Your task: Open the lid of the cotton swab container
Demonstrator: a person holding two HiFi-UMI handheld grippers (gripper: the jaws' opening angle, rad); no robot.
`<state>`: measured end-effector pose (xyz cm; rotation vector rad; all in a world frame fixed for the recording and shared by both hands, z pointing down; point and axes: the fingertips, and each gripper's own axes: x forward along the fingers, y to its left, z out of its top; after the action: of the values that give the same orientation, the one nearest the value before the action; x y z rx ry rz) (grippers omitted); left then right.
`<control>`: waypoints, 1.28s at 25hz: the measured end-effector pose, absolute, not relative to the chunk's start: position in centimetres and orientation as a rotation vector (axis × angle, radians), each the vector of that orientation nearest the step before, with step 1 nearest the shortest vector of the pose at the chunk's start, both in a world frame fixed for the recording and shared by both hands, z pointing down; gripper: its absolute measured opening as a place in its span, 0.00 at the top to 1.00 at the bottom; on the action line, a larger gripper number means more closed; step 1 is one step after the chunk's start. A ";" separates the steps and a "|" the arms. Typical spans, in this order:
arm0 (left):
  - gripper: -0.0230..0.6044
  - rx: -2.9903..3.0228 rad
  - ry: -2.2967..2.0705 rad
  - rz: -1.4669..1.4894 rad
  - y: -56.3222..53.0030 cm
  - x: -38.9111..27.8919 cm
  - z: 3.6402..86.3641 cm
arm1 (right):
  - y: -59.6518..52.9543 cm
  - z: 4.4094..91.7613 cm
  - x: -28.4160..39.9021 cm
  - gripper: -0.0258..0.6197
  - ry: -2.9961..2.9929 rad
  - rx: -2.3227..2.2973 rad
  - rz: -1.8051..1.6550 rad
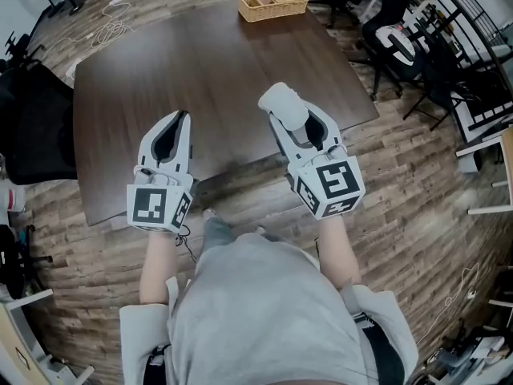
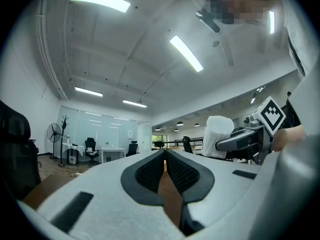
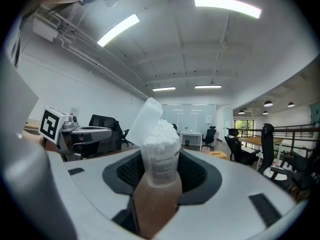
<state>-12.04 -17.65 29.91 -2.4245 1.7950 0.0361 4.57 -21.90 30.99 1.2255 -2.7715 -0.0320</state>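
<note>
While both grippers sit side by side over the near edge of the dark wood table (image 1: 200, 62), only one carries anything. In the head view the right gripper (image 1: 298, 123) is right of ctr and the left gripper (image 1: 178, 127) is left of ctr, well apart from each other.

Right gripper: jaws clamped on the cotton swab container (image 3: 160, 160), a clear plastic tub w/ a printed label, standing upright btwn the dark ribbed pads (image 3: 131, 171). Its lid (image 3: 145, 121) is flipped open, tilted up toward the upper left of the right gripper view, apparently still attached at the rim. White cotton swabs (image 3: 163, 131) bulge out of the top. In the head view the container shows as a white shape at the tips of those jaws, upper ctr of the frame.

Left gripper: jaws closed together, pads (image 2: 177, 171) meeting at the tips, nothing btwn them. In its own view the container and the right gripper appear at mid right.

Bkgd: a wicker basket (image 1: 272, 5) sits at the table's far edge, top ctr of the head view; office chairs (image 1: 397, 34) stand upper right on the wood-plank floor (image 1: 417, 167).
</note>
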 end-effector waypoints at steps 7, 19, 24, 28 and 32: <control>0.93 -2.416 1.845 0.049 -15.9 -11.9 30.6 | -20.8 30.8 5.6 0.66 -2.778 1.246 -0.038; 0.93 -2.387 1.860 0.039 -13.7 -11.0 30.4 | -18.7 30.3 6.9 0.66 -2.777 1.280 -0.075; 0.93 -2.369 1.873 0.037 -12.8 -10.8 30.4 | -17.9 30.2 7.2 0.66 -2.780 1.285 -0.082; 0.93 -2.363 1.881 0.038 -12.5 -10.7 30.2 | -17.5 30.1 7.3 0.66 -2.782 1.287 -0.079; 0.93 -2.359 1.887 0.040 -12.4 -10.8 30.1 | -17.4 30.0 7.2 0.66 -2.786 1.285 -0.078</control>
<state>-10.79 -12.35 30.05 -2.3595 1.8869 0.0397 7.25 -17.37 30.05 1.2852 -2.7863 -0.0779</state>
